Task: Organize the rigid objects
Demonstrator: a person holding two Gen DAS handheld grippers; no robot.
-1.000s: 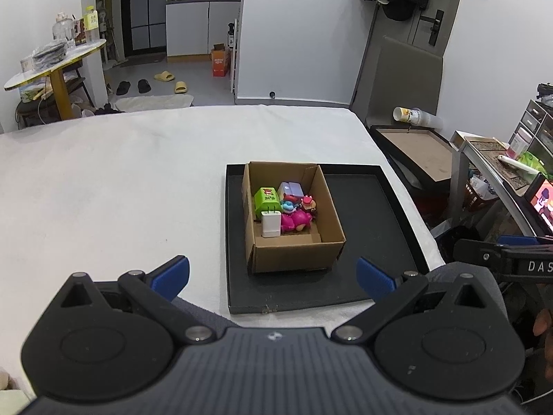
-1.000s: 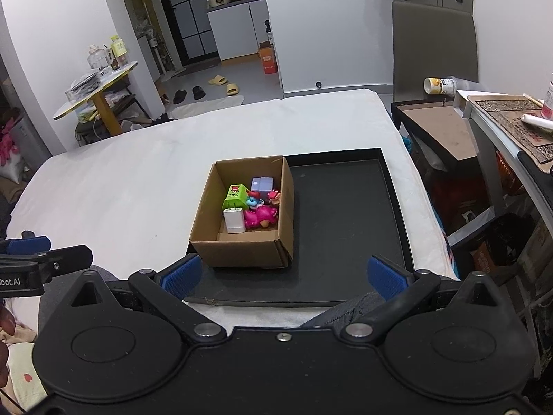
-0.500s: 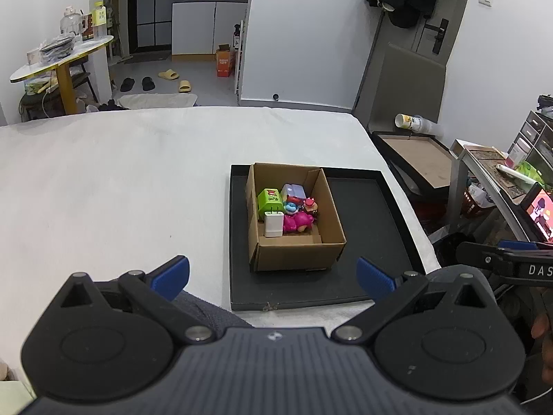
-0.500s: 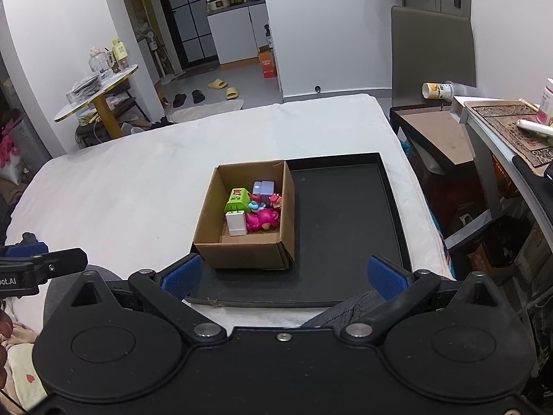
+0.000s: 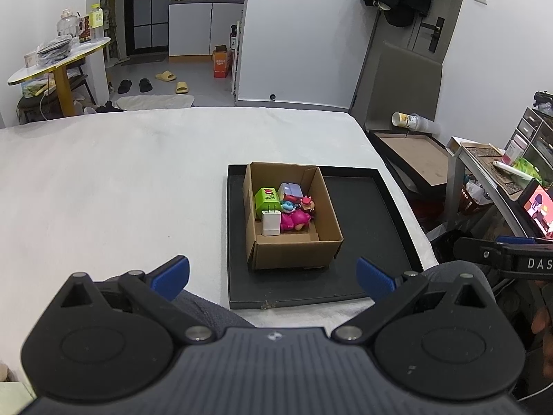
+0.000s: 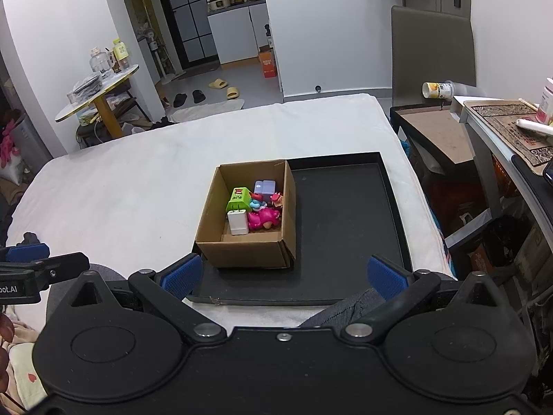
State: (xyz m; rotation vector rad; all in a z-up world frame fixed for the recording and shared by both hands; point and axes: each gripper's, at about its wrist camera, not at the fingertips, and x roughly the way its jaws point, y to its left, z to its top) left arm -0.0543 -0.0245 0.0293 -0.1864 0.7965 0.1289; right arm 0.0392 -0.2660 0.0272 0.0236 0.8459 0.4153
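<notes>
Hovering short of the near edge of the work area, the left gripper (image 5: pixel 273 273) has its blue-padded fingers (image 5: pixel 171 273) spread wide with nothing between them, and the right gripper (image 6: pixel 281 275) hangs the same way, its blue pads (image 6: pixel 385 273) far apart and empty. Beyond both, an open brown cardboard box (image 6: pixel 249 252) stands on the left part of a shallow black rectangular tray (image 6: pixel 345 207), which lies on a white cloth-covered surface (image 5: pixel 121 180). Inside the box, crowded toward its far half, sit a white plug-in charger block (image 5: pixel 270 223), a lime-green cube-shaped plug (image 5: pixel 266 199), a pale lilac boxy piece (image 5: pixel 290 190), a bright pink plastic figure (image 5: pixel 293 219), and a small blue toy (image 5: pixel 288 205) with a little red-capped figure (image 5: pixel 307 203) beside it; how they touch is hard to sort out in the jumble. The tray floor to the right of the box is bare, and no loose item shows on the cloth. That arrangement fits two readings: the small hard items have been gathered into the box, or they wait there to be laid out on the tray. The pictures do not settle which, so I would not name a move; any reach into the box would call for a narrower opening and a steep descent between its walls to single out one piece.
</notes>
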